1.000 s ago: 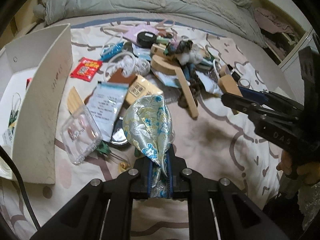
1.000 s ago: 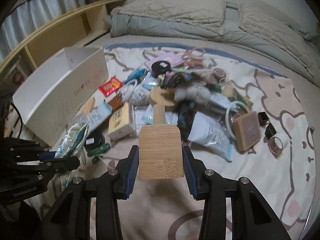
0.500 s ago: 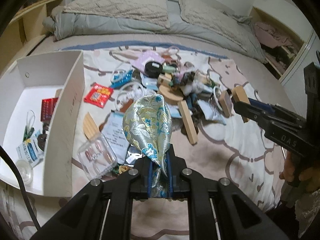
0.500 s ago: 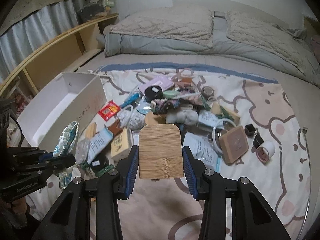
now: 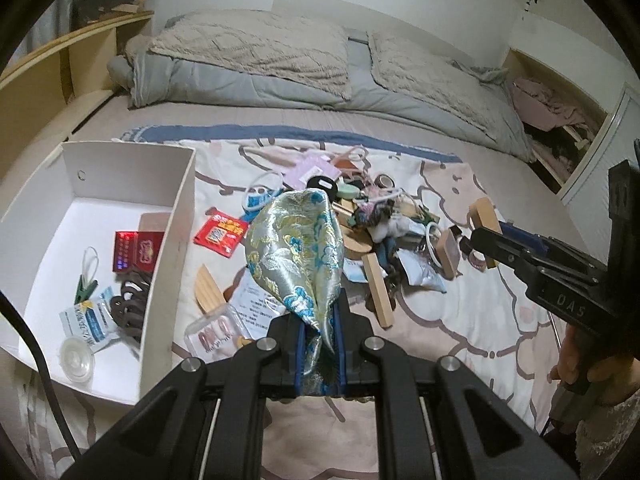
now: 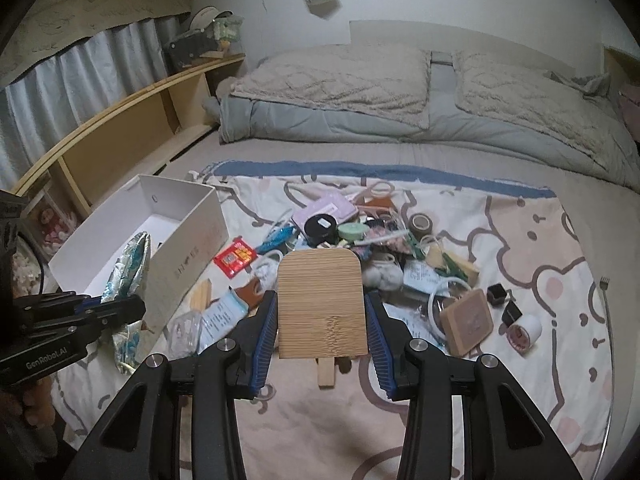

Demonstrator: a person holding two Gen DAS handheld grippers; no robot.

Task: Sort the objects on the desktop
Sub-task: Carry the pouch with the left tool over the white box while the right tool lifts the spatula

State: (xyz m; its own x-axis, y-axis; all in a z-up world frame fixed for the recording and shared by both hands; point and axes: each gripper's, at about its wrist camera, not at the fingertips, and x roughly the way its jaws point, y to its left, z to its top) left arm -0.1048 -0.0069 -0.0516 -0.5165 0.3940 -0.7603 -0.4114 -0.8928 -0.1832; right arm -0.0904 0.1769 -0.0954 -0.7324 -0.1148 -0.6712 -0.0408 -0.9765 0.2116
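My left gripper [image 5: 318, 334] is shut on a silver brocade pouch [image 5: 296, 256] with blue and gold flowers, held up above the blanket. It also shows in the right wrist view [image 6: 128, 276] beside the white box [image 6: 188, 248]. My right gripper [image 6: 322, 320] is shut on a flat bamboo board [image 6: 322, 304], held above the pile of small objects [image 6: 360, 236]. The right gripper shows in the left wrist view [image 5: 490, 246] at the right. The white box [image 5: 176, 240] lies open at the left and holds several small items.
A cartoon-print blanket [image 6: 520, 280] covers the bed. On it lie a red sachet [image 5: 222, 234], a wooden stick [image 5: 378, 286], a square wooden coaster [image 6: 468, 318], a tape roll [image 6: 524, 332] and a clear nail case [image 5: 214, 330]. Pillows and a grey duvet [image 5: 320, 80] lie behind.
Both grippers have lifted and drawn back from the pile with the pouch and the board still held. The open inside of the white box has come into view.
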